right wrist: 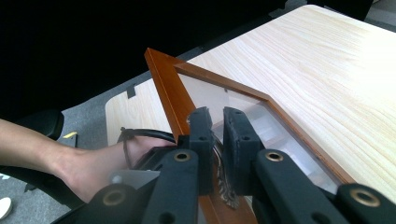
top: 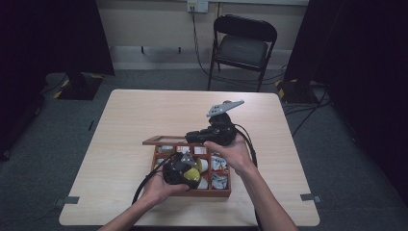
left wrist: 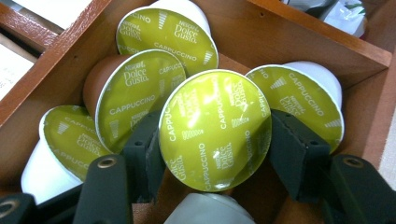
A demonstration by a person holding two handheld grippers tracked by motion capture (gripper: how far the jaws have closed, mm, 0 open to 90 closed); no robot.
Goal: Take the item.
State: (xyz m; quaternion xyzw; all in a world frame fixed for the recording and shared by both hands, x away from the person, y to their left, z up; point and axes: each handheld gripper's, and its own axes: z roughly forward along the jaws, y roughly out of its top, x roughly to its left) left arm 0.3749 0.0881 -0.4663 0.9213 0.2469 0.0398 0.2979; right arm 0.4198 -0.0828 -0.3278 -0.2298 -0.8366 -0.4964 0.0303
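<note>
The left gripper [left wrist: 215,140] is clamped on a green-lidded capsule [left wrist: 215,130], lifted slightly among the others inside the wooden box [left wrist: 289,37]. The right gripper [right wrist: 218,140] pinches the box's glass lid [right wrist: 243,98] by its small metal handle [right wrist: 224,186], holding it up over the bench [top: 130,120].

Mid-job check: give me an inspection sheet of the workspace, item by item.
Surface: light wood table, bare around the box.
Job's things: wooden compartment box, its glass lid held raised; Cappuccino capsules in one compartment, front capsule gripped; packets in other compartments.
Clutter: nothing seen.
Grippers: left gripper shut on the capsule; right gripper shut on the lid's metal clasp.
Cables: black cables trail from both grippers toward the person; more on the floor by the wall.
Surroundings: folding chair, dark curtains, grey carpet.
</note>
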